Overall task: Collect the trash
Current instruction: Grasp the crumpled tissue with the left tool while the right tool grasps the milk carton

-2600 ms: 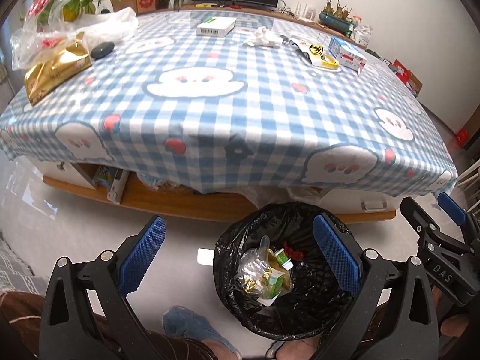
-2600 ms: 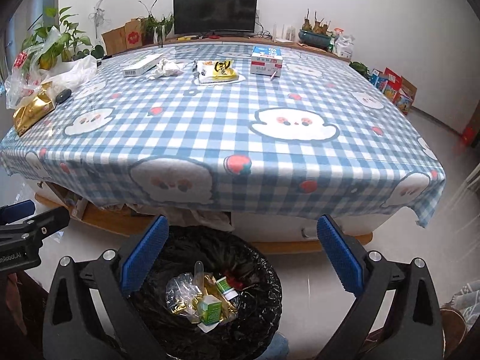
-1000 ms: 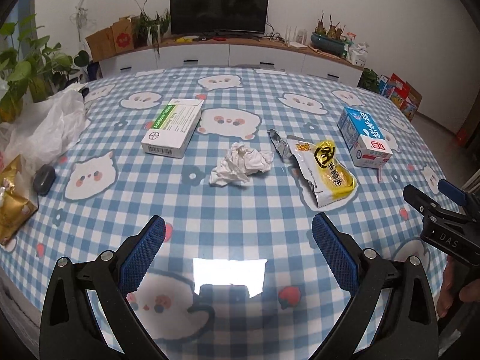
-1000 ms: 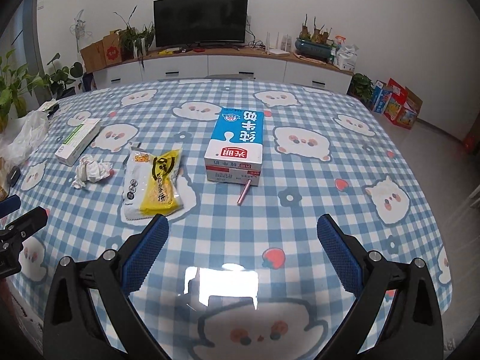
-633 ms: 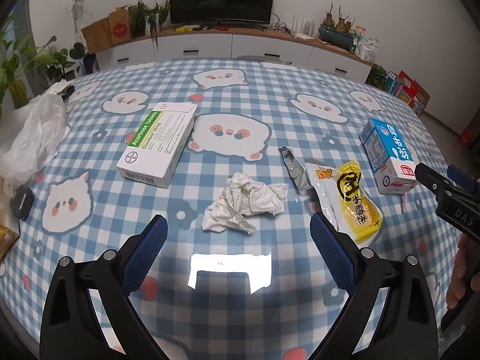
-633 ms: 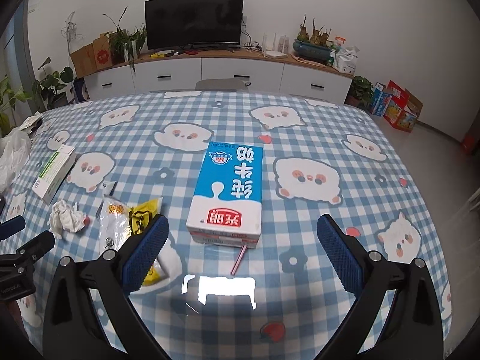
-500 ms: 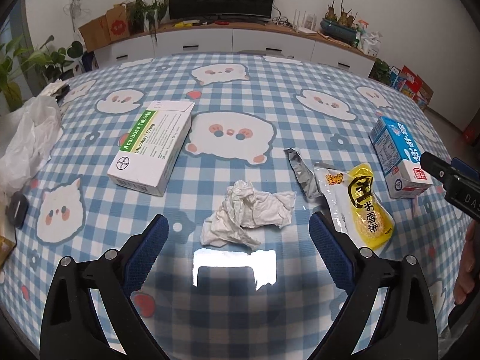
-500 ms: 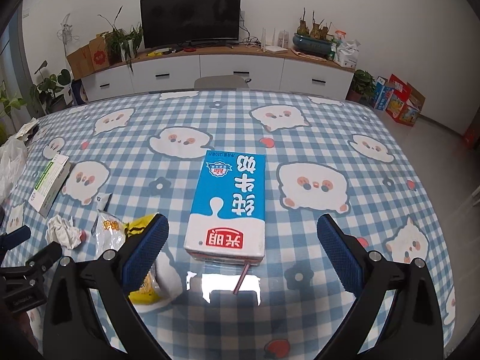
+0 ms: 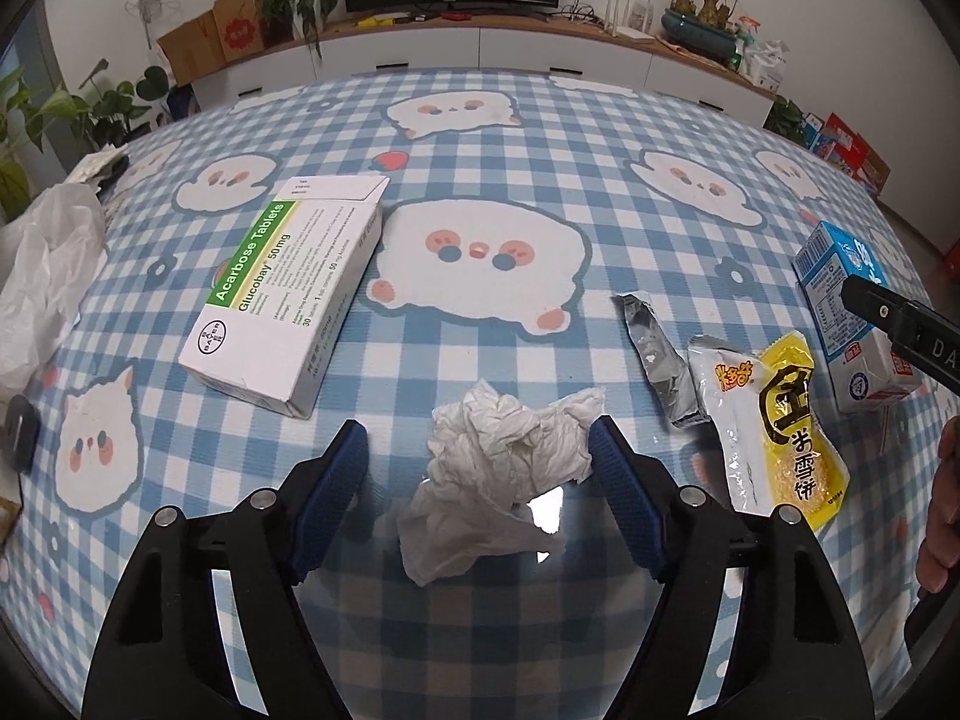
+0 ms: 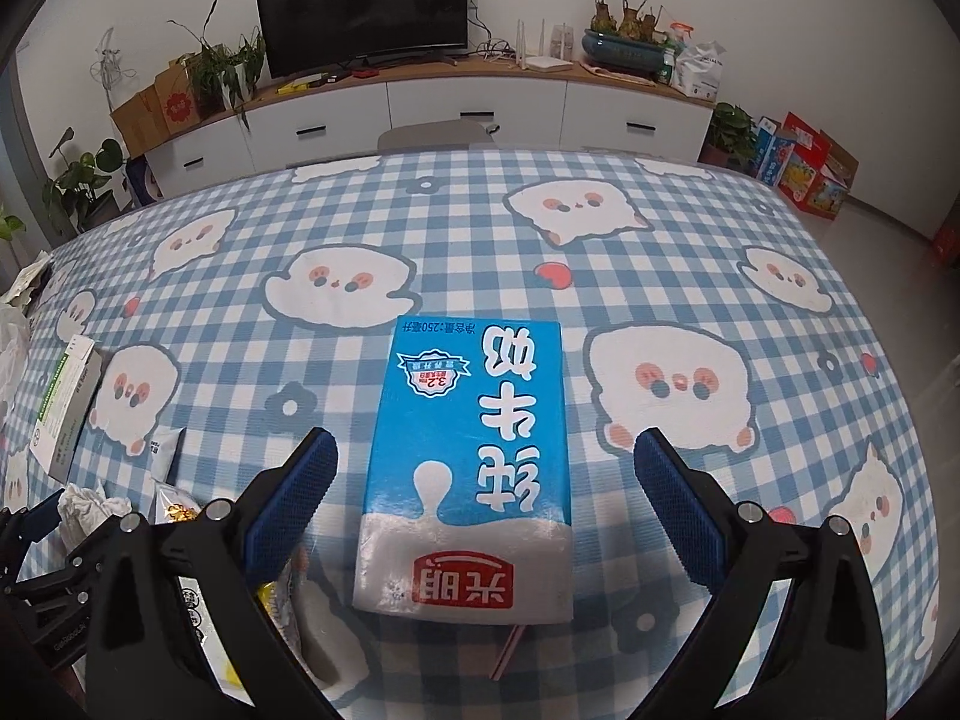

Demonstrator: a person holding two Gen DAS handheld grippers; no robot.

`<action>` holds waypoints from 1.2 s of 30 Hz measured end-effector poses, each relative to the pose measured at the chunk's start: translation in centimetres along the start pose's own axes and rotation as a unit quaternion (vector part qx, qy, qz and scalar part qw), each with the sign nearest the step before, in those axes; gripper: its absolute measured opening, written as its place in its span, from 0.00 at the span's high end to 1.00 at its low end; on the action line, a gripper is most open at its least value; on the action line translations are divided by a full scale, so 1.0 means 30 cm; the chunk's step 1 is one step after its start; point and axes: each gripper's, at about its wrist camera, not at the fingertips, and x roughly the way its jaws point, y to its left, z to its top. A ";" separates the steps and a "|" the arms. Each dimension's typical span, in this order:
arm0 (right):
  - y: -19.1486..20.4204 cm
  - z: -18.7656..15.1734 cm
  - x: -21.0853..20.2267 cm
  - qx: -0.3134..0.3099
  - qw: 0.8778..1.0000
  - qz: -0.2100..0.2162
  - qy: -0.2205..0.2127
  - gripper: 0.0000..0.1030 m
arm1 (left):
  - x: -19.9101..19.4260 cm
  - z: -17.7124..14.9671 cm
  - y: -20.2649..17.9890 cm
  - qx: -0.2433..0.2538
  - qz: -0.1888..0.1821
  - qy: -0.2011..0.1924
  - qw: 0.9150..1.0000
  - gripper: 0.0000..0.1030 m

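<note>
In the left wrist view we hold our left gripper (image 9: 480,450) low over the blue checked tablecloth (image 9: 540,132), and its jaws are closing around the crumpled white tissue (image 9: 504,468), which lies in the lower middle of the frame between the two blue pads. The right pad sits at the tissue's edge, while the left pad stands clear of it, so nothing is clamped. To the upper left of the tissue lies a white and green medicine box (image 9: 282,294). To the right lie a torn silver wrapper strip (image 9: 657,354) and a yellow snack packet (image 9: 774,426), just beside each other. At the right edge the blue milk carton (image 9: 840,300) is partly hidden behind our other tool.

In the right wrist view our right gripper (image 10: 486,474) is spread wide over that milk carton (image 10: 474,456), which lies flat in the middle of the frame with its pink straw (image 10: 510,648) poking out at the bottom. Both pads stand well apart from the carton's sides, so the tongs are released. The tissue (image 10: 90,507) shows at the lower left edge.
</note>
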 end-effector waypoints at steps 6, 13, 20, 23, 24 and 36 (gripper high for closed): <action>0.008 -0.006 0.023 -0.002 1.000 -0.005 0.002 0.09 | -0.009 0.004 -0.015 0.007 0.007 -0.003 1.000 0.55; 0.027 -0.014 0.047 -0.010 1.000 -0.003 0.022 0.40 | -0.018 -0.003 -0.020 0.010 0.008 -0.001 1.000 0.82; 0.023 -0.017 0.049 -0.010 1.000 -0.004 0.020 0.41 | -0.024 -0.010 -0.030 0.015 0.011 -0.004 1.000 0.85; 0.022 -0.018 0.036 -0.008 1.000 -0.005 0.019 0.41 | -0.026 -0.011 -0.029 0.011 0.010 -0.002 1.000 0.86; 0.024 -0.017 0.028 -0.008 1.000 -0.005 0.017 0.41 | -0.030 -0.012 -0.027 0.011 0.009 -0.003 1.000 0.86; 0.074 -0.028 -0.071 -0.014 1.000 0.004 0.009 0.41 | -0.113 -0.024 -0.043 0.002 -0.004 -0.013 1.000 0.86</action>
